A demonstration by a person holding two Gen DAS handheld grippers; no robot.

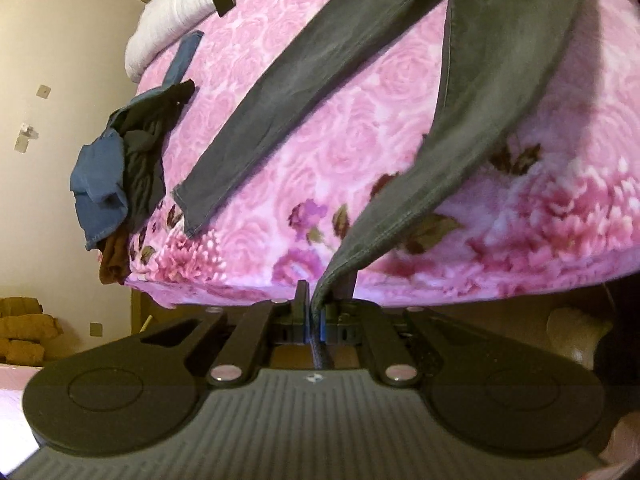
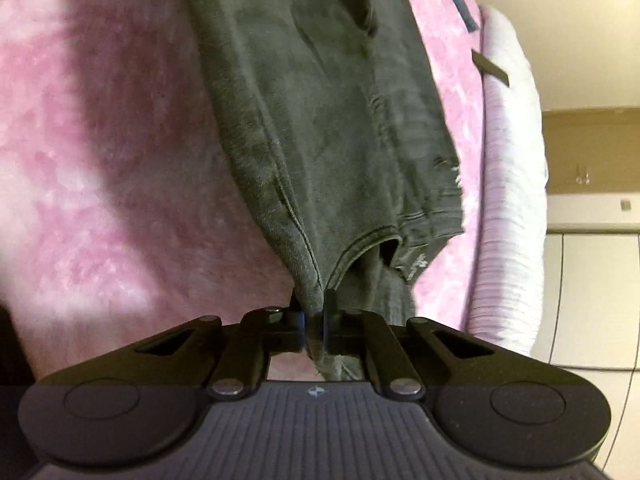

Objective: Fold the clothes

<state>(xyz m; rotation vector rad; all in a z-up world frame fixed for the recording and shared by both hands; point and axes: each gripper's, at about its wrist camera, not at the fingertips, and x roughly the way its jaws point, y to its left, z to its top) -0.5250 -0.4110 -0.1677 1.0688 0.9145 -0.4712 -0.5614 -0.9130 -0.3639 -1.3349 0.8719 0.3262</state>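
left gripper [image 1: 314, 300] is clenched on one hem of the dark grey trousers [image 1: 508, 72]; right gripper [image 2: 314, 308] pinches the waistband end. trousers lie across the pink floral blanket [image 1: 352, 136], other leg [image 1: 260, 120] flat. judgement: carry the held leg over onto the flat one, hems level, fabric taut. unfolded pile [image 1: 120, 168] waits beyond.

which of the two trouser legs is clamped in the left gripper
The leg on the right of the left wrist view: its hem end runs down off the pink blanket into the shut left gripper. The other leg lies flat and free.
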